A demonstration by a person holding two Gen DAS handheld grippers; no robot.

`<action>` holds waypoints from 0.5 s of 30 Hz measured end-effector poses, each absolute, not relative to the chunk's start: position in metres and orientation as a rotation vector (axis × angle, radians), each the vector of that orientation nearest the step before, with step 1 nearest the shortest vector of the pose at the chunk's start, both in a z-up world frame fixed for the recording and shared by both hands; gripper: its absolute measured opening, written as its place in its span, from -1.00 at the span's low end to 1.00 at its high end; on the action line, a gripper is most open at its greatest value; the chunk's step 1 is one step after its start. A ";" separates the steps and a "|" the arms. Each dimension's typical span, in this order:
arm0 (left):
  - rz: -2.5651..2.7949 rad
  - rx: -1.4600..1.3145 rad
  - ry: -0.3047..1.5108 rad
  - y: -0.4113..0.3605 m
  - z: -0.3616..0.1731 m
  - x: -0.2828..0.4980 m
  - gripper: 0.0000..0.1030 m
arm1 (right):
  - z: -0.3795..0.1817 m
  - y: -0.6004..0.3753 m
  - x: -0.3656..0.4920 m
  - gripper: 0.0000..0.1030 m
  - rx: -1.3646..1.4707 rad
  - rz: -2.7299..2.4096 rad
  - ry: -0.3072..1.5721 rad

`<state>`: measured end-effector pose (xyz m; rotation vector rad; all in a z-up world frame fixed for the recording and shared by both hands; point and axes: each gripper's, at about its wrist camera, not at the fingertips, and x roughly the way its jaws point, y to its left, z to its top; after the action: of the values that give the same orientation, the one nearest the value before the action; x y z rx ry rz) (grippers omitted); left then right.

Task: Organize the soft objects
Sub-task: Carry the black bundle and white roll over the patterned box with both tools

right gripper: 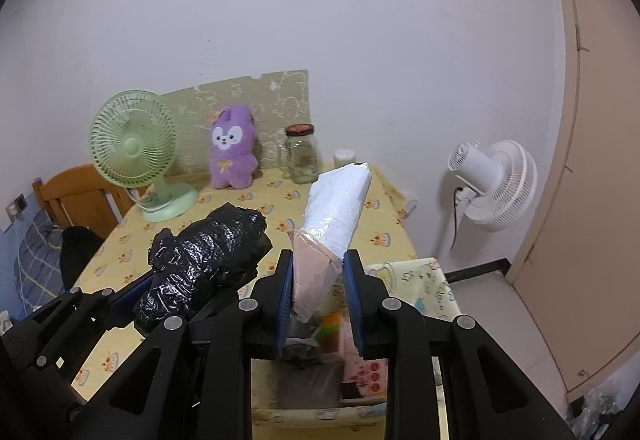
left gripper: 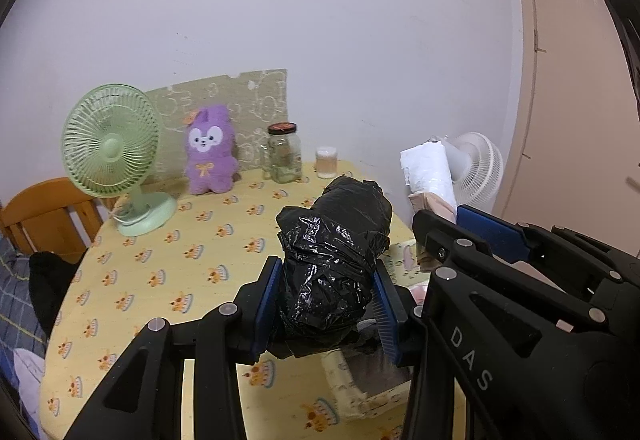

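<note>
Figure: two wrist views of a round worktop (left gripper: 160,280) under a yellow cake-print cloth. All positions are given relative to the purple plush rabbit (left gripper: 210,151) standing at the worktop's far edge.

Left of the rabbit: a green desk fan (left gripper: 112,143); further left, a wooden chair (left gripper: 44,211).

Right of the rabbit: a glass jar (left gripper: 285,153) with a dark lid, then a small white-capped container (left gripper: 326,161).

In front of the rabbit, nearer the camera: the left tool (left gripper: 326,304) is clamped on a roll of black plastic bags (left gripper: 332,260), its blue pads pressing both sides of the lower end. The roll is held clear of the worktop.

Right of and in front of the rabbit: the right tool (right gripper: 318,304) is clamped on a white-and-beige plastic-wrapped bundle (right gripper: 332,215), gripped at its beige end and tilted toward the jar. A fabric storage box (right gripper: 420,296) with printed sides sits below both tools.

Far right of the rabbit, off the worktop: a white standing fan (right gripper: 496,183).

Handling, as judged: both bundles appear light, compressible and slick-surfaced; film may slide or crumple, so a grip near mid-length would likely balance better than an end grip.

Legible writing: "DAS" on the right tool's body in the left view. Labels inside the box are unreadable.
</note>
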<state>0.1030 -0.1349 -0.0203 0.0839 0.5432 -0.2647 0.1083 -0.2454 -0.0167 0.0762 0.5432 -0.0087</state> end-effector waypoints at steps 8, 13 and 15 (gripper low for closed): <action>-0.311 0.089 0.576 -0.154 -0.032 0.116 -0.13 | -0.030 -0.266 0.118 -0.46 0.086 -0.032 0.566; -0.342 0.099 0.611 -0.168 -0.044 0.124 -0.12 | -0.043 -0.278 0.124 -0.46 0.100 -0.057 0.597; -0.356 0.103 0.625 -0.173 -0.049 0.126 -0.12 | -0.049 -0.283 0.126 -0.46 0.106 -0.067 0.609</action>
<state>0.1262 -0.1727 -0.0488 0.1026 0.6252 -0.3565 0.1262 -0.2831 -0.0489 0.1062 0.6093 -0.0670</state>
